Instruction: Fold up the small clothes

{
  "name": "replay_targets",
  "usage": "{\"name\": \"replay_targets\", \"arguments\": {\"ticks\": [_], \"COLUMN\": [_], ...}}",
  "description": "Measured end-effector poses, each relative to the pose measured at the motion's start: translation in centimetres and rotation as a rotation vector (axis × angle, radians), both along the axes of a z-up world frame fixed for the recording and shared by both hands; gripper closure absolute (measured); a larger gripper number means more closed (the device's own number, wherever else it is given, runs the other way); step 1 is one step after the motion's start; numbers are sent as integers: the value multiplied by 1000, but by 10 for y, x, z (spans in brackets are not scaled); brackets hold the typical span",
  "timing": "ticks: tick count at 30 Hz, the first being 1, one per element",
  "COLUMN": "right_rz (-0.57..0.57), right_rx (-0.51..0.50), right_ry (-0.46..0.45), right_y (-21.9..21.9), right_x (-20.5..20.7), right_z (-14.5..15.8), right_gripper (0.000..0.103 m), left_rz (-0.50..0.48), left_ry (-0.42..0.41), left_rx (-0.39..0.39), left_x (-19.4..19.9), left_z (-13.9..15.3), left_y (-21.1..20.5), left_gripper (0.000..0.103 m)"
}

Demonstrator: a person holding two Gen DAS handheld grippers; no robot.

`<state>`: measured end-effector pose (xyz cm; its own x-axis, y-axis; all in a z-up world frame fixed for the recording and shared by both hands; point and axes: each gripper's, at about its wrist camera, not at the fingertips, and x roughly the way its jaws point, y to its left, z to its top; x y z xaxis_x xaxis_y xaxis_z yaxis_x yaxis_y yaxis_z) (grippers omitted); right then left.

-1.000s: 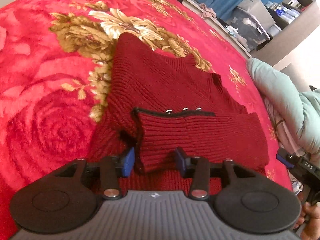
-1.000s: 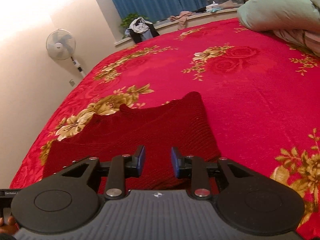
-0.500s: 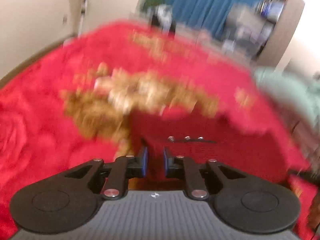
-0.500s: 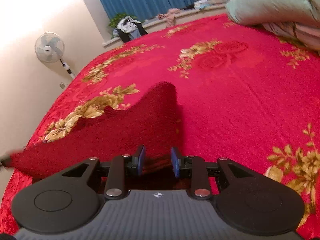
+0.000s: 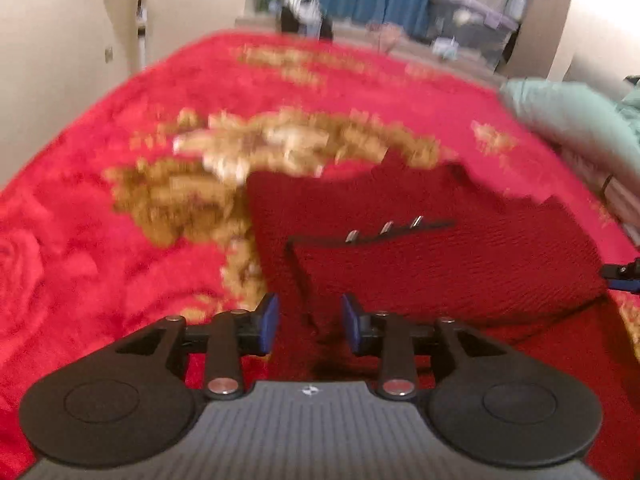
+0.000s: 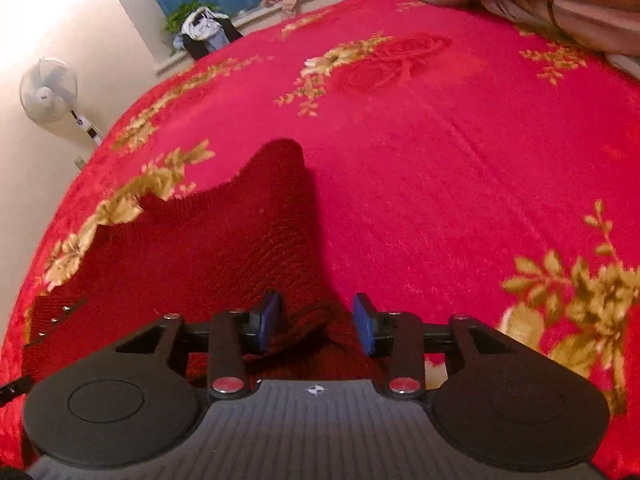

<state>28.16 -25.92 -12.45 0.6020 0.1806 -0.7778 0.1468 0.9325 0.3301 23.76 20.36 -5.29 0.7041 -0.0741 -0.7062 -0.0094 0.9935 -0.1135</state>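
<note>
- On the bed, a dark red sweater lies on the red flowered blanket.
- In the left view, the sweater fills the middle and spreads out toward 3 o'clock. A folded flap with a dark edge and three small shiny snaps lies on top.
- In the right view, the sweater runs from the middle out toward 9 o'clock. One corner pokes up toward 12 o'clock.
- The sweater looks soft, thick and floppy. It should be light. I think it will bend and sag when lifted, not stay flat.
- The knit looks bumpy, so it should not slip much. It will not break.
- Good spots to take hold look like the near edge and its corners, where the cloth is bunched and thick.
- The left gripper has its blue pads spread part way. The sweater's near edge sits in the gap, but the pads do not pinch it.
- The right gripper is also spread part way. A bunched lump of sweater lies between its pads, loose and not squeezed.
- Both grippers look low, right over the near edge of the sweater. The left view is blurry, so small things there are hard to see.
- A green pillow lies at 2 o'clock in the left view, well away from the sweater.
</note>
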Motion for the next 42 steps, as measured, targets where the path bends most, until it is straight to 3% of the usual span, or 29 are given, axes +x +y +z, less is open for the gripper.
{"name": "replay_targets", "arguments": {"ticks": [2, 5, 10, 13, 19, 23, 26, 29, 33, 42], "right_rz": [24, 57, 92, 120, 152, 168, 165, 165, 182, 244], "right_rx": [-46, -29, 0, 26, 42, 58, 26, 31, 51, -12], "right_ry": [-62, -123, -183, -160, -5, 124, 189, 261, 319, 310], "right_y": [3, -5, -33, -48, -64, -73, -78, -82, -80, -63], "right_x": [-8, -30, -88, -133, -207, -231, -240, -242, -244, -235], "right_z": [17, 48, 103, 114, 91, 62, 43, 24, 8, 0], "right_gripper": [62, 62, 62, 62, 62, 62, 62, 62, 62, 62], "left_rz": [5, 6, 32, 49, 64, 86, 96, 121, 166, 156], "left_ry": [-63, -102, -79, -42, 134, 281, 369, 385, 411, 419], "left_rx": [7, 11, -23, -73, -151, -249, -245, -206, -239, -226], "left_x": [-18, -52, -122, -181, -261, -279, -282, -283, -285, -281], "left_z": [17, 42, 76, 76, 42, 7, -11, -15, -19, -25], "left_y": [-2, -3, 3, 9, 12, 18, 16, 14, 19, 17], "left_gripper": [65, 65, 64, 63, 64, 64, 64, 59, 59, 57]}}
